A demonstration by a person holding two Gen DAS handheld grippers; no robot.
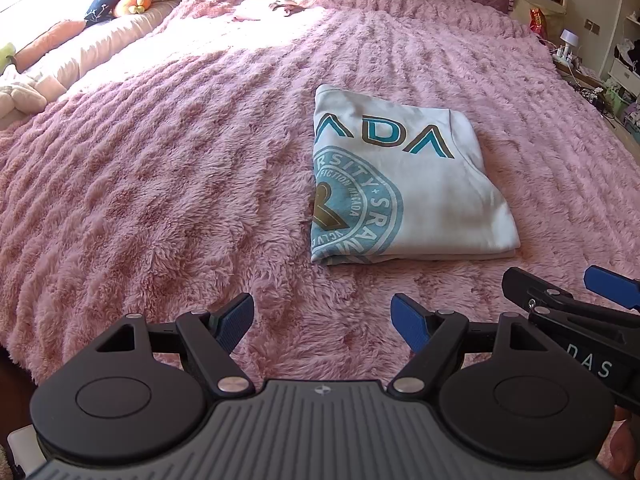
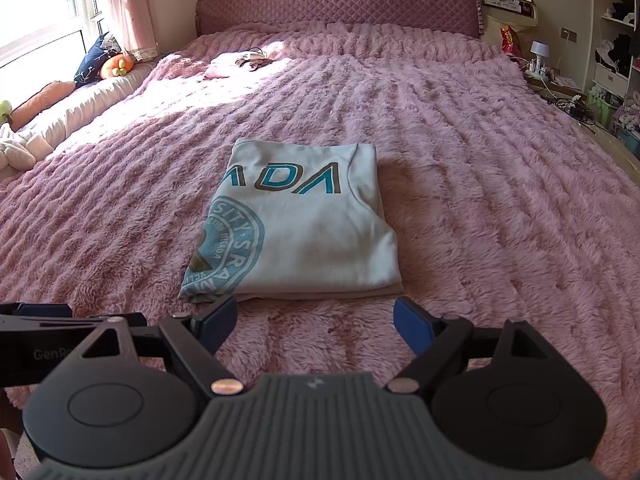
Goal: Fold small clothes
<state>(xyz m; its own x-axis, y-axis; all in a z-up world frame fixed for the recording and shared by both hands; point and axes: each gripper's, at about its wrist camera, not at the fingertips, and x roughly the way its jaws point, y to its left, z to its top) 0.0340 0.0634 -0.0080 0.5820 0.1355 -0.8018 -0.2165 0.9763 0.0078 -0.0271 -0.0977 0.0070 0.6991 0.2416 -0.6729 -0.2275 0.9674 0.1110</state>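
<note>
White folded shirt (image 2: 304, 224) on blanket (image 2: 480, 200) | left gripper (image 1: 322, 326) wide, empty | right gripper (image 2: 314, 326) wide, empty

Strong daylight is pouring in from the window (image 2: 44, 12) at upper left, blowing out a patch of the bed (image 2: 248, 92) to near white. Fisheye distortion is bending the edges, and the folded shirt (image 2: 296, 220) is casting a soft shadow rightward.

The folded shirt (image 2: 304, 224) is hiding part of its printed lettering and round emblem in its folds. The shelf clutter (image 2: 618, 40) is showing too small to identify. The right gripper (image 1: 568, 292) is running off the left wrist view's edge.
</note>
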